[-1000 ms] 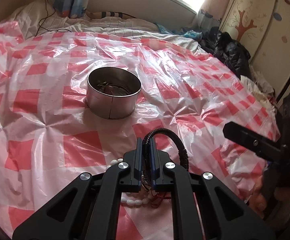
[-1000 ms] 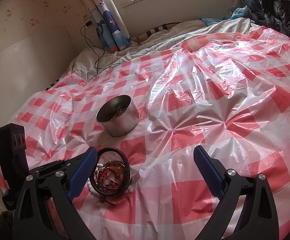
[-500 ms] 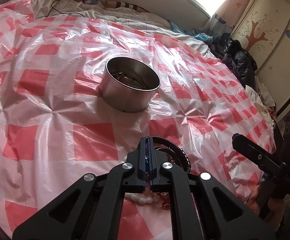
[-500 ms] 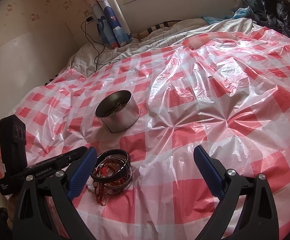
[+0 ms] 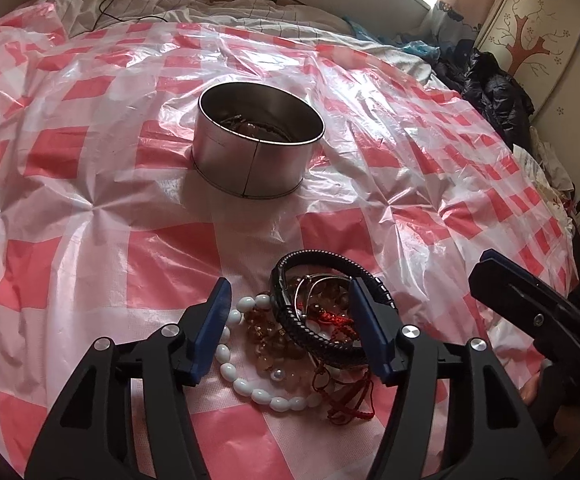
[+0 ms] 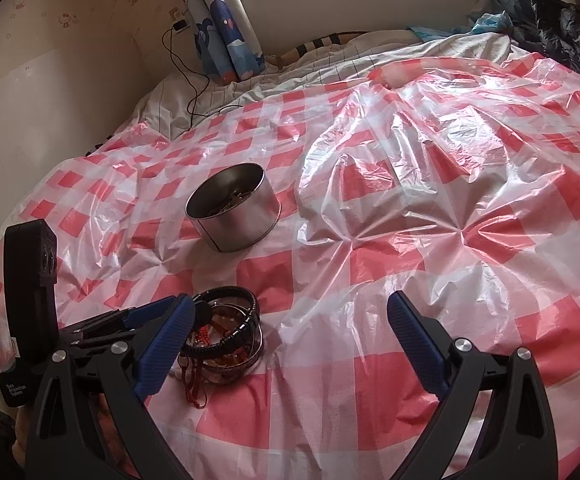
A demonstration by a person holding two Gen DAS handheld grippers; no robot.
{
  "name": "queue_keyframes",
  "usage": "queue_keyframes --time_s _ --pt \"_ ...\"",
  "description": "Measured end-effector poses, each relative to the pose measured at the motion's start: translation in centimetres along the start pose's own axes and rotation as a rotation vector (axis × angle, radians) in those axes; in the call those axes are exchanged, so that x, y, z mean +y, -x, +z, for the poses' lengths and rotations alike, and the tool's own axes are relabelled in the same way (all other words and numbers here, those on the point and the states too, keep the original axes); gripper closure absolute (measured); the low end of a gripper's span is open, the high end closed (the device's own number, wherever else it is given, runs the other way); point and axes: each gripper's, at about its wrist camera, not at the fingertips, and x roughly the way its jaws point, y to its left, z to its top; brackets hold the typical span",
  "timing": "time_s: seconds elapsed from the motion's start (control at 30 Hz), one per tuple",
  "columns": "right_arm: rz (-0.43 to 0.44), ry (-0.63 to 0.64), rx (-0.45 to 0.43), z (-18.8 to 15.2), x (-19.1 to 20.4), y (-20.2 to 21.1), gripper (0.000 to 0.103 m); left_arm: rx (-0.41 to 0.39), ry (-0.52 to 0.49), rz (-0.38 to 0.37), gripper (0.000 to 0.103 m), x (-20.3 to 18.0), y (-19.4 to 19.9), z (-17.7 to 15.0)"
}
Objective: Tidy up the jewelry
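Left tongs (image 5: 290, 320) have just been opening and straddle the jewelry pile (image 5: 309, 328) on the bed's checked plastic sheet (image 5: 90, 240), gripping nothing; right tongs (image 6: 290, 344) gape wide nearby. Loose beads look slippery; the stiff black bracelet (image 5: 329, 264) seems the surest hold for the tin (image 5: 258, 140).

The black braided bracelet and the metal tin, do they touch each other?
Apart. In the left wrist view, the black braided bracelet lies on the jewelry pile, and a bare strip of checked plastic sheet separates it from the metal tin.

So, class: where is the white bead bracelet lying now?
In the left wrist view, the white bead bracelet lies low and central on the checked sheet, beside the black bangle.
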Motion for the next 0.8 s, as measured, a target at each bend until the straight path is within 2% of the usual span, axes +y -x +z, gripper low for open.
queue_keyframes --time_s 0.03,0.07,0.1,0.17,0.2,0.37,0.5,0.63,0.8 --pt "0.0 0.0 -0.001 0.0 0.0 0.0 0.01 0.001 -0.001 0.005 0.045 0.0 -0.1 -0.1" --pt "0.0 0.0 -0.001 0.0 0.0 0.1 0.01 0.0 0.0 0.003 0.05 0.0 -0.1 -0.1" --pt "0.0 -0.001 -0.001 0.0 0.0 0.0 0.01 -0.005 0.002 0.006 0.059 0.0 -0.1 -0.1" --pt "0.001 -0.006 -0.002 0.0 0.0 0.1 0.01 -0.008 0.005 0.015 0.09 0.2 -0.2 0.0" --pt "0.001 -0.006 -0.002 0.0 0.0 0.1 0.01 -0.008 0.017 0.001 0.093 0.4 -0.1 0.0" --pt "0.003 -0.005 -0.005 0.1 -0.1 0.1 0.01 -0.026 0.101 -0.104 0.094 1.7 0.6 0.4" --pt "0.005 -0.003 -0.005 0.1 -0.1 0.1 0.01 -0.071 0.183 -0.18 0.094 3.3 2.2 1.0" --pt "0.015 0.021 -0.009 0.1 0.5 0.3 0.01 -0.131 0.232 -0.174 0.094 5.2 4.4 1.4" --pt "0.045 0.129 -0.016 -0.2 2.8 0.7 0.01 -0.173 0.276 -0.134 0.094 7.7 6.2 1.4"
